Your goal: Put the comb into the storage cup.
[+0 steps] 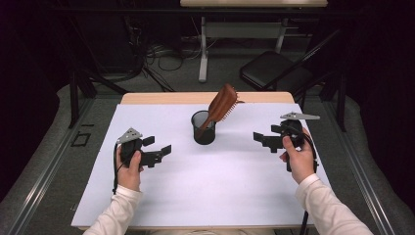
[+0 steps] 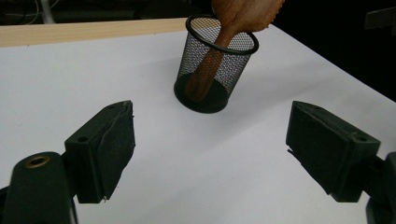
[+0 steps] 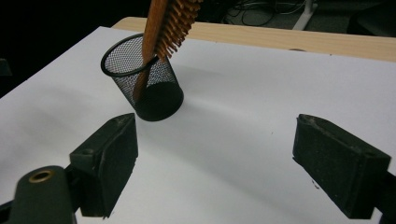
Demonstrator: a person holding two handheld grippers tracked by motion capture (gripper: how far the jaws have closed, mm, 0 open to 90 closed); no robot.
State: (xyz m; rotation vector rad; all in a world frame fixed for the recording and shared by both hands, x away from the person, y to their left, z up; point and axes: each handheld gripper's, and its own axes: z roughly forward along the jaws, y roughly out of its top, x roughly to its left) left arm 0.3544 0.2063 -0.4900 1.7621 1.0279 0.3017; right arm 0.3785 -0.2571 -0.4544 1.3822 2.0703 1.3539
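Wooden hairbrush (image 1: 222, 105) stands handle-down in the black mesh cup (image 1: 203, 128), which sits on the white table (image 1: 220, 191) a little toward its far edge and about midway between the left and right edges. The brush leans right and away from the person, head well clear of the rim; the handle foot appears to rest on the cup floor at the near-left side, and the neck bears on the rim, so the cup wall is what props it. Judged stable as it stands, though a top-heavy lean like this could tip the light cup if nudged. Left gripper (image 1: 155, 151) is held low over the table left of the cup, jaws wide apart, nothing between them; right gripper (image 1: 265, 138) mirrors it to the right of the cup, jaws likewise spread and empty. Both point inward at the cup and stand well apart from it, which reads as a rest or ready pose flanking the work. Brush appearance: reddish-brown, smooth finish, broad oval head, bristles of a similar wood tone on the side facing right; slim handle visible through the mesh in the left gripper view. Cup is round, fine wire mesh, solid dark base, upright.
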